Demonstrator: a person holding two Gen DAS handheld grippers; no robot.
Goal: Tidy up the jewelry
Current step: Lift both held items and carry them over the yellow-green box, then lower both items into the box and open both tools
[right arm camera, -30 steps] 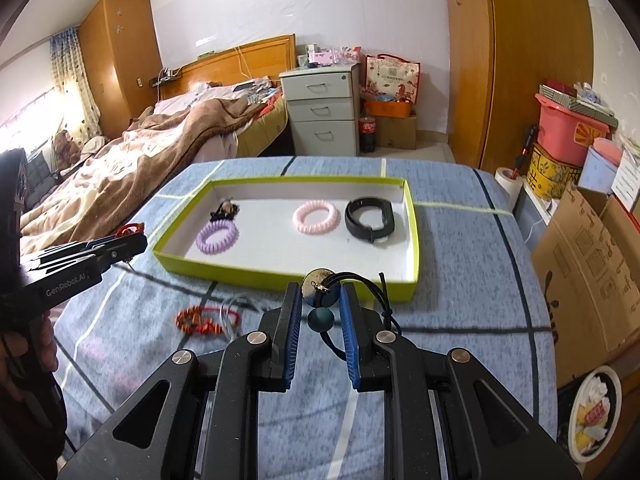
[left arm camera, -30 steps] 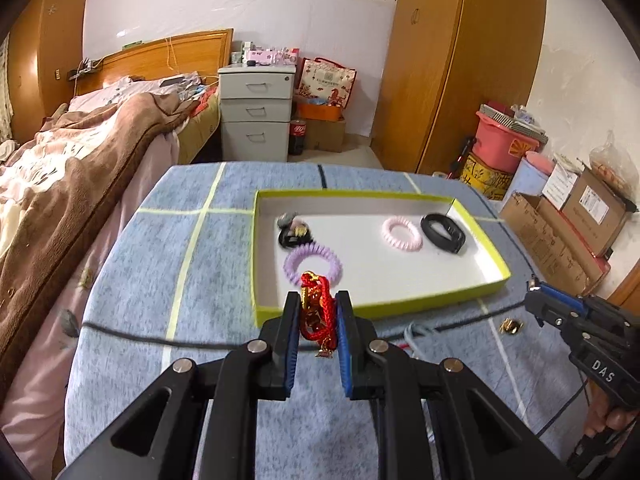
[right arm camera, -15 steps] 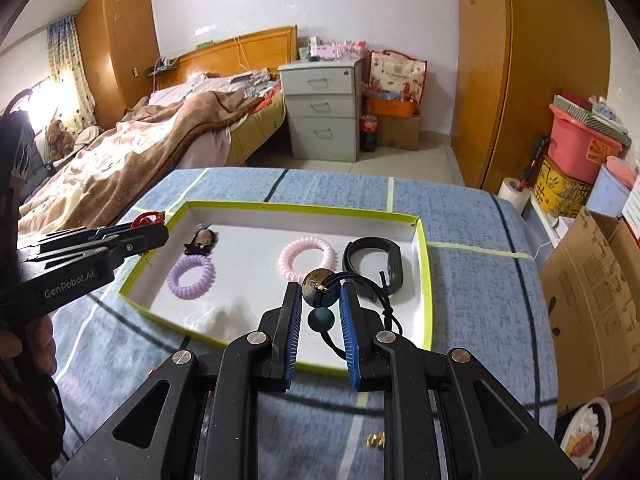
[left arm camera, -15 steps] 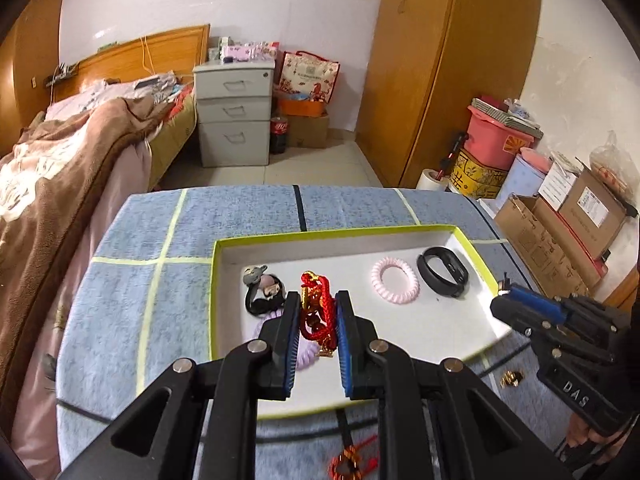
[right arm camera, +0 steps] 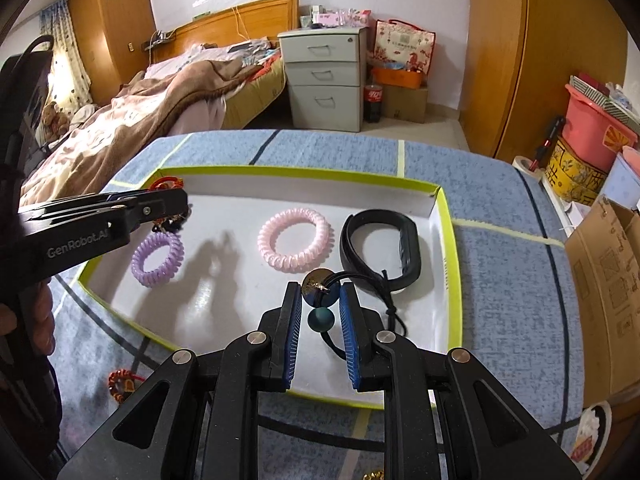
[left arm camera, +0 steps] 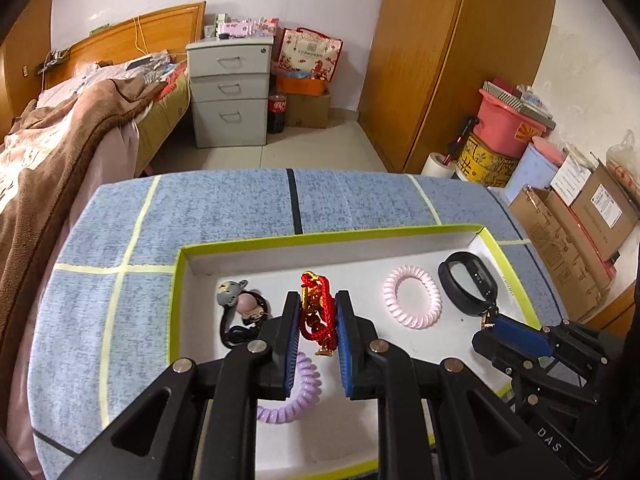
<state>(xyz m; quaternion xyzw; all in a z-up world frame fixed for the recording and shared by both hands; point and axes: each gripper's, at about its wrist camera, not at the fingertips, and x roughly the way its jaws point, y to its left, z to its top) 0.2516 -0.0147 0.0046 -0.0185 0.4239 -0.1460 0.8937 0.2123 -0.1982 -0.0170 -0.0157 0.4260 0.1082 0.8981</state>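
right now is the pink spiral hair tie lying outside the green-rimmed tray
No, the pink spiral hair tie lies on the white floor inside the green-rimmed tray.

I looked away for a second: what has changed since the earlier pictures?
Both tools came forward over the tray: the left tool with the red bracelet, the right tool with the beaded cord. Nothing released. The pink coil, purple coil and black band stayed put.

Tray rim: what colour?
Lime green rim, white inside; the right wrist view shows it best.
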